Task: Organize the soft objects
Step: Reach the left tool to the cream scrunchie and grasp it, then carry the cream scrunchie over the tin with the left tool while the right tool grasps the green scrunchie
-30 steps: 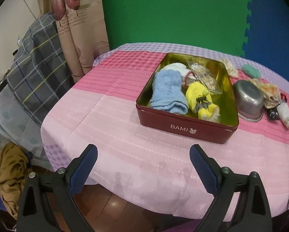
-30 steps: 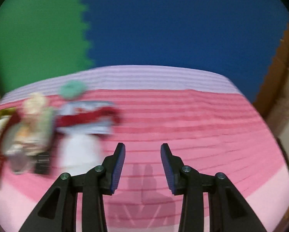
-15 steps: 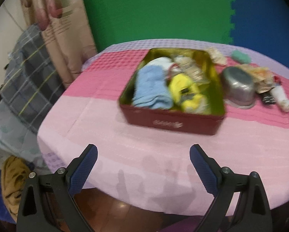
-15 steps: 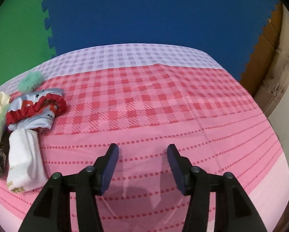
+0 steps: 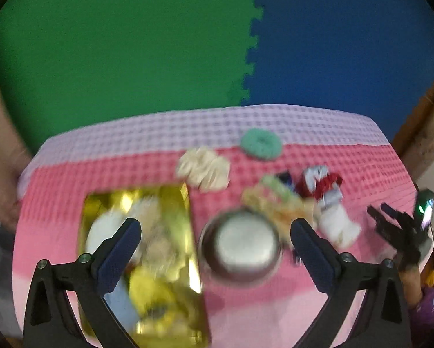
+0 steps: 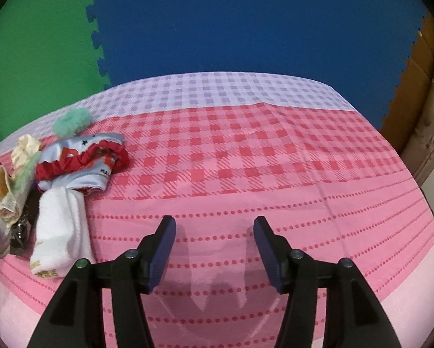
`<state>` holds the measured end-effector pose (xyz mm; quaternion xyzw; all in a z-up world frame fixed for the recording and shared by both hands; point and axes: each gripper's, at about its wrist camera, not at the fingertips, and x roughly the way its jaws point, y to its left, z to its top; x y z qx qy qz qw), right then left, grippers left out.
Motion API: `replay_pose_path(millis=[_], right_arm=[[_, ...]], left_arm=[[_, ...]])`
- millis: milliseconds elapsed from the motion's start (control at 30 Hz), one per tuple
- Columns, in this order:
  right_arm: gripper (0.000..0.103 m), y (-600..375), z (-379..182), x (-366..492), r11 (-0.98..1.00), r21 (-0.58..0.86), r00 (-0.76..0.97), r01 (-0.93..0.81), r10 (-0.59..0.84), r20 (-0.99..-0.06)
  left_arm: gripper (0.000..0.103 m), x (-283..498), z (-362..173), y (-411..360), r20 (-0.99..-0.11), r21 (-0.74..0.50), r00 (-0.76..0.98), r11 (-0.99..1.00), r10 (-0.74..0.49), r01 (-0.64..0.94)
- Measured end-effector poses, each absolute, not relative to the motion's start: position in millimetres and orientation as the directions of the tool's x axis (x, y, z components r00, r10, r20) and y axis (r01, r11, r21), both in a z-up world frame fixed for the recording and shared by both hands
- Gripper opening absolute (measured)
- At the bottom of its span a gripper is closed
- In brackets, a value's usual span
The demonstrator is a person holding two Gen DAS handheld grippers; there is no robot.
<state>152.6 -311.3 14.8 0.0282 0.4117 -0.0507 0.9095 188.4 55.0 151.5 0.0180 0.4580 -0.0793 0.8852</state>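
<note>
Two grippers: left gripper [image 5: 215,240] spread wide over the bowl; right gripper [image 6: 214,245] partly open over bare cloth; nothing held.
Bowl [image 5: 240,249]: hard steel, could be knocked.
White towel [image 6: 59,229]: limp, may unroll.
Tin [image 5: 141,261]: shiny, part-filled.
Scrunchies [image 5: 261,144]: fluffy, farthest, easily snagged.

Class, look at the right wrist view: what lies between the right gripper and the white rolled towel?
Only bare pink tablecloth separates the right gripper from the white rolled towel.

Steel bowl [image 5: 241,248] on checked tablecloth [image 6: 246,156].
</note>
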Motion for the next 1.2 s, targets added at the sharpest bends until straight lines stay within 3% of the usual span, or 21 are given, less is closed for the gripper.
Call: replay_pose_path(millis=[333, 767, 800, 833, 867, 900, 1033, 1200], right_arm=[[0.057, -315.9, 25.8, 142.6, 0.993, 0.093, 0.709, 0.069, 0.017, -0.705], [0.057, -314.0, 26.1, 142.0, 0.994, 0.098, 0.710, 0.058, 0.027, -0.704], [0.057, -314.2, 26.1, 142.0, 0.994, 0.098, 0.710, 0.058, 0.028, -0.704], [0.057, -314.2, 26.2, 142.2, 0.994, 0.098, 0.710, 0.058, 0.028, -0.704], [0.057, -314.2, 26.2, 142.2, 0.993, 0.098, 0.710, 0.059, 0.028, -0.704], [0.057, -314.2, 26.1, 142.5, 0.993, 0.098, 0.710, 0.059, 0.028, -0.704], [0.057, -313.2, 24.9, 145.7, 0.994, 0.098, 0.703, 0.057, 0.030, -0.710], [0.057, -317.2, 25.6, 144.2, 0.991, 0.125, 0.705, 0.055, 0.051, -0.707]], left_arm=[[0.102, 331.5, 78.1, 55.9, -0.918, -0.100, 0.368, 0.985, -0.145, 0.140], [0.100, 362.2, 20.8, 73.0, -0.960, -0.139, 0.238, 0.989, -0.149, 0.057], [0.086, 360.7, 21.6, 72.2, -0.954, -0.151, 0.253, 0.987, -0.161, 0.061], [0.053, 362.7, 18.7, 71.9, -0.951, -0.161, 0.256, 0.985, -0.173, 0.069], [0.044, 362.1, 16.8, 70.3, -0.955, -0.121, 0.262, 0.990, -0.136, 0.071], [0.008, 363.8, 15.6, 68.4, -0.955, -0.084, 0.279, 0.994, -0.102, 0.076], [0.007, 350.0, 24.5, 63.6, -0.948, -0.081, 0.304, 0.996, -0.090, 0.040], [0.007, 301.0, 60.3, 61.1, -0.890, -0.196, 0.419, 0.981, -0.180, 0.004]])
